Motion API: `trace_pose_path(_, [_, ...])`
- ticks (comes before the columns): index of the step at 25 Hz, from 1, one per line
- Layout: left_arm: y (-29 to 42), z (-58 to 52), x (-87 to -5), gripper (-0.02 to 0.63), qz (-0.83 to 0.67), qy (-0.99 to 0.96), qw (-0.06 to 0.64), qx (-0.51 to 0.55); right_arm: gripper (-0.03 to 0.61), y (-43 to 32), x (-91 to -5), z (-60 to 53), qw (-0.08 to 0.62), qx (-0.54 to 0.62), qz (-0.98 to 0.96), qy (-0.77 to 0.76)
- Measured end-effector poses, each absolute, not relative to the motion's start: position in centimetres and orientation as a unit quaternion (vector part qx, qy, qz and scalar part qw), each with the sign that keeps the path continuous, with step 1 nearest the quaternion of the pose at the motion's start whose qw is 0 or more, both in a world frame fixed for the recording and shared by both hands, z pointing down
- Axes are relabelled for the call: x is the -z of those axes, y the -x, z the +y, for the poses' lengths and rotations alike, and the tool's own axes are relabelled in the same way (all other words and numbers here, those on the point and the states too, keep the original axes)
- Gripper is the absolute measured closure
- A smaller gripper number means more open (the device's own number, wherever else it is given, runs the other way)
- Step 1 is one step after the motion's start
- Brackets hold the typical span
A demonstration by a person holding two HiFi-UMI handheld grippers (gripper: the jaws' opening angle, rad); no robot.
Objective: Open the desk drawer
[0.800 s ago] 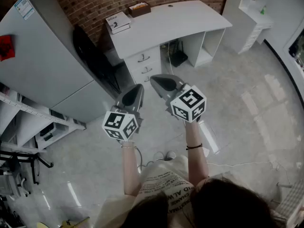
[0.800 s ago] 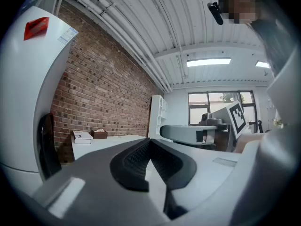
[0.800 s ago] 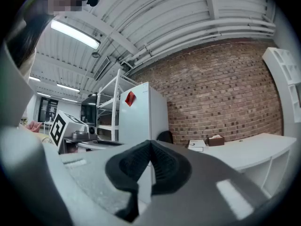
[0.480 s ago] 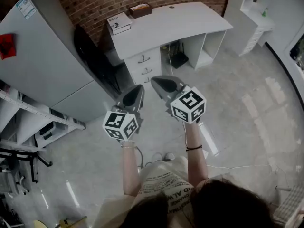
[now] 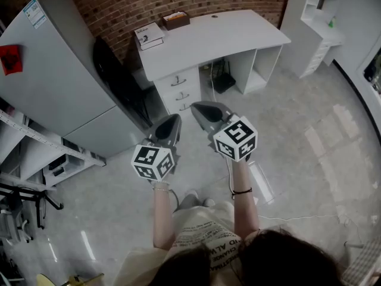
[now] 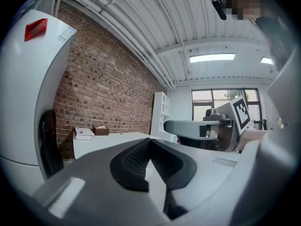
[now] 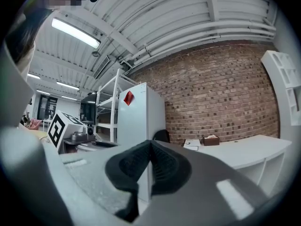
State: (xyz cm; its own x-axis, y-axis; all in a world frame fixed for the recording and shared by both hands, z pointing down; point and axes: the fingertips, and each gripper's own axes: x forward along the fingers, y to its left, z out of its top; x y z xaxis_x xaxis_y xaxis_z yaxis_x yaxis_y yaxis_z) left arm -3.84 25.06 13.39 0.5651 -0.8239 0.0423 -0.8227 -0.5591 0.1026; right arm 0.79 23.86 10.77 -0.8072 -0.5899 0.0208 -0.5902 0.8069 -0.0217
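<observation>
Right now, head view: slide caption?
Left gripper and right gripper, both shut and empty, held short of white desk with closed drawers.

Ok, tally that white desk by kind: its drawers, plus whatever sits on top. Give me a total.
Drawers: 3
Book: 1
Brown box: 1
Total: 5
A tiny dark spot further along the top is too small to identify, so it is not counted.

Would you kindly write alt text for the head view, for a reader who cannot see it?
A person holds the left gripper and right gripper, jaws shut and empty, above the floor, short of a white desk whose drawers are closed.
</observation>
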Motion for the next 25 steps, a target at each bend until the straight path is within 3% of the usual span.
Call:
trace_pose_path(10, [6.0, 22.9, -14.3, 0.621, -0.48, -0.875, 0.065, -0.003, 0.578, 0.4, -11.9, 21.1, 0.0, -0.034, -0.949, -0.313])
trace_pose_path(25, [9.0, 10.6, -17.2, 0.621, -0.457, -0.885, 0.087, -0.018, 0.578, 2.6, -15.5, 8.8, 0.01, -0.073, -0.935, -0.346])
